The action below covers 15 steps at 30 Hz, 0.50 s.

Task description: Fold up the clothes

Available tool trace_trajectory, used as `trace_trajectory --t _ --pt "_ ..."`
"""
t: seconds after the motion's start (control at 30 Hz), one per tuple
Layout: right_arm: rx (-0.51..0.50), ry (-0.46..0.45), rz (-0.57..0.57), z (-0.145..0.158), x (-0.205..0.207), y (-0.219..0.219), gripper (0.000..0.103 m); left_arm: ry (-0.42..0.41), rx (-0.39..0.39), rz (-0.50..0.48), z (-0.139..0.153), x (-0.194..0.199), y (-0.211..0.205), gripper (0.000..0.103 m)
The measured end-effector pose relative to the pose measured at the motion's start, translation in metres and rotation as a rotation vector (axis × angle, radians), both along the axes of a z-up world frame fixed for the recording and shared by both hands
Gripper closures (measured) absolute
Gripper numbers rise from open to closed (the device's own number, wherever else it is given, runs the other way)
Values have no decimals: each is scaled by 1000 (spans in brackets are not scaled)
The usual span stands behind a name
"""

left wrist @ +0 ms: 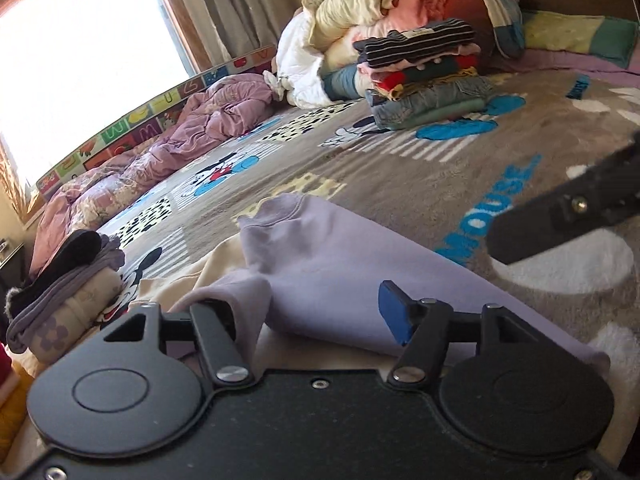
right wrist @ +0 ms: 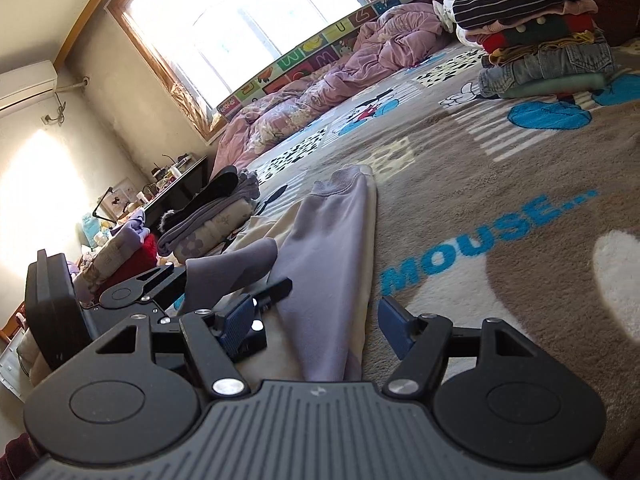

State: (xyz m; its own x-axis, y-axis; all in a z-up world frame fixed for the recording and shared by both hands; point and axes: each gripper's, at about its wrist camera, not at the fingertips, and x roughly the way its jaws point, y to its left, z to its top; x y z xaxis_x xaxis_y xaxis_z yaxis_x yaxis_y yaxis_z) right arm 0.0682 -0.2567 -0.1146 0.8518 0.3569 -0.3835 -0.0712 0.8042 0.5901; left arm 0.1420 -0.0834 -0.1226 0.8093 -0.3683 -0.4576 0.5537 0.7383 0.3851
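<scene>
A lilac sweatshirt [left wrist: 332, 256] lies flattened on the cartoon-print blanket [left wrist: 500, 152], with cream fabric under its left edge. My left gripper [left wrist: 304, 316] stands open at the garment's near end. A fold of lilac cloth is draped over its left finger [left wrist: 212, 320], and its blue right pad [left wrist: 394, 312] is bare. In the right wrist view the sweatshirt [right wrist: 328, 248] runs away between the spread fingers of my open right gripper [right wrist: 316, 324], untouched by the pads. The left gripper [right wrist: 232, 280] shows there at the left, with cloth hanging on one finger.
A tall stack of folded clothes [left wrist: 432, 72] stands at the back, beside a heap of bedding [left wrist: 380, 12]. A smaller folded pile [left wrist: 68, 300] sits to the left of the sweatshirt. A pink quilt [left wrist: 180, 140] lies along the window side. A dark desk [right wrist: 176, 188] stands beyond the bed.
</scene>
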Motion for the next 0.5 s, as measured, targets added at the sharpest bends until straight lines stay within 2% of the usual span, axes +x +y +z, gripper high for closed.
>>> trace_trajectory --t 0.1,0.17,0.3,0.37,0.5 --pt "-11 -11 3 6 8 -4 34 2 14 -15 -1 -5 -1 36" --pt "-18 -22 18 15 18 -7 34 -6 37 -28 -3 -7 -1 30" --pt "-55 -27 133 48 60 -2 34 -22 88 -44 -9 -8 -5 26" --pt "-136 -3 233 70 90 16 34 -35 126 -43 -12 -10 -11 25" --pt "-389 67 404 97 141 72 34 -61 195 -37 -17 -14 -21 23"
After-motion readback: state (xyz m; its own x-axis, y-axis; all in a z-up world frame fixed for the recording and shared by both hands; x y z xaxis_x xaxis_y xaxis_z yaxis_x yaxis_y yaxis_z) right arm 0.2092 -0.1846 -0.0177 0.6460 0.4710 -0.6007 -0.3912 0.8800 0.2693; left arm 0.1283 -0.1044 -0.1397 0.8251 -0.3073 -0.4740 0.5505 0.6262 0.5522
